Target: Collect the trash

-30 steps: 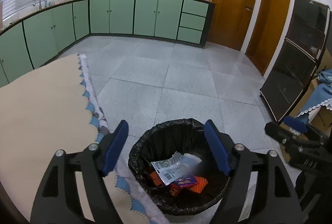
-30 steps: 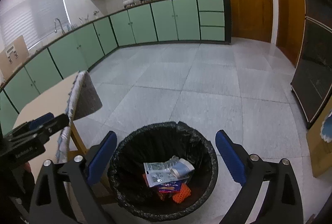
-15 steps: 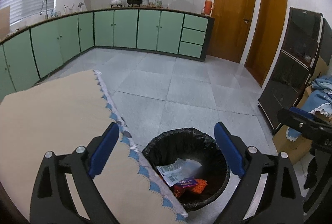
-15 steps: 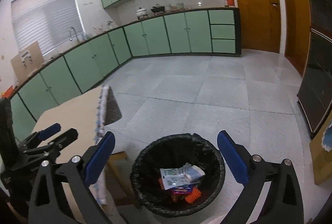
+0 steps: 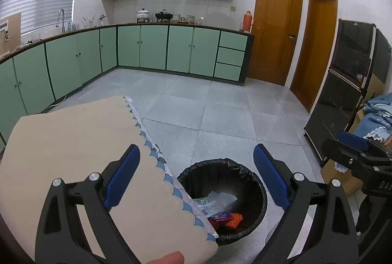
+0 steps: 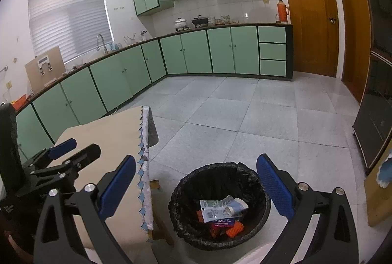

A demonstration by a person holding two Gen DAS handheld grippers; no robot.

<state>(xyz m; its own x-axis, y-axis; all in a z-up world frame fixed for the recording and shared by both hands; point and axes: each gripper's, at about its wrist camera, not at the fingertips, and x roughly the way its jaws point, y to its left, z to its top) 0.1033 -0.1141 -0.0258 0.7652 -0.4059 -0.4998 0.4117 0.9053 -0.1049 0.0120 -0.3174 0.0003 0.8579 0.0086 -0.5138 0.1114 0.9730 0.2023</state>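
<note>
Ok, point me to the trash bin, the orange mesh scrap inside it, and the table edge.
trash bin (image 6: 265, 205), right wrist view, right rim of the black liner.
orange mesh scrap (image 6: 234, 228), right wrist view, its middle.
table (image 5: 73, 141), left wrist view, bare beige cloth top.

Bin (image 6: 220, 205) right of table (image 6: 107, 141); wrappers (image 6: 220, 211), apparently, inside.

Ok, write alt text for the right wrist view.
The open, empty right claw hangs above a round bin lined with a black plastic bag, holding crumpled wrappers. A beige-clothed table and the left claw sit left.
</note>
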